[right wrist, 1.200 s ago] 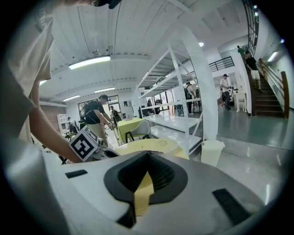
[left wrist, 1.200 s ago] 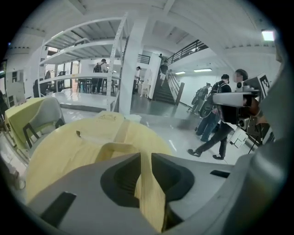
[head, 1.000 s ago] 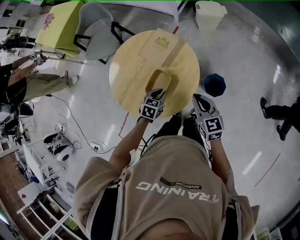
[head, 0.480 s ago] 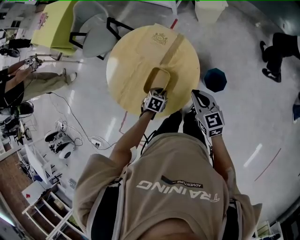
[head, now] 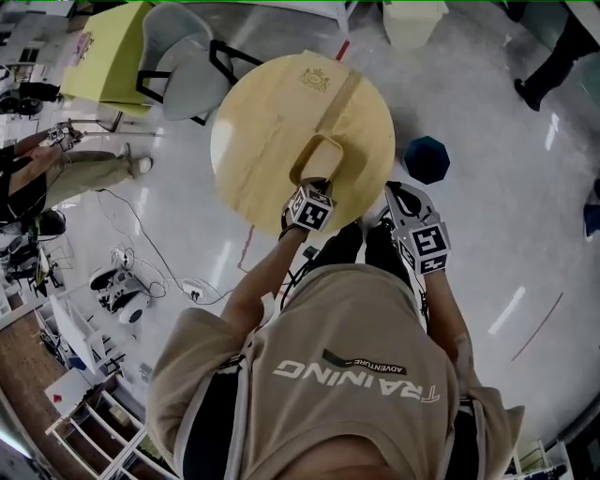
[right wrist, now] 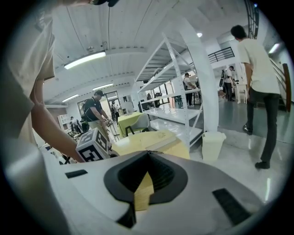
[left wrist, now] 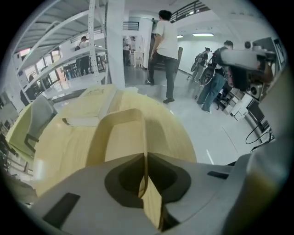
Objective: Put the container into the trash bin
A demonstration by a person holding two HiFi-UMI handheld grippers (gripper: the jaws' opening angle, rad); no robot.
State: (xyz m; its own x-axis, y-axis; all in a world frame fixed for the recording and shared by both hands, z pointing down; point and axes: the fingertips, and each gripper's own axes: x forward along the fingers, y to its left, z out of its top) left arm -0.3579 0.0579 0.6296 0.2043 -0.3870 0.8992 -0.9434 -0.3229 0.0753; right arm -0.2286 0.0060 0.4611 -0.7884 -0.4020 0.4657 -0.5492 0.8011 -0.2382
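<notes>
A tan open-topped container [head: 319, 157] lies on the round wooden table [head: 262, 122], near its front edge. My left gripper [head: 312, 204] is shut on the container's near wall. In the left gripper view that thin wall [left wrist: 145, 151] is pinched between the jaws, and the rest of the container [left wrist: 119, 137] stretches away over the table. My right gripper [head: 412, 230] hangs off the table's right front edge, shut with nothing in it [right wrist: 148, 153]. A cream trash bin [head: 412, 19] stands on the floor beyond the table; in the right gripper view the bin [right wrist: 212, 144] is ahead and to the right.
A dark octagonal object [head: 427, 159] sits on the floor right of the table. A grey chair [head: 187, 61] and a yellow table [head: 108, 52] stand at the back left. Cables [head: 159, 272] lie on the floor at left. People walk at the far right [head: 553, 47].
My left gripper stays at the container's near end; both have hardly shifted on the table. The person walking at the right has moved toward the back.
</notes>
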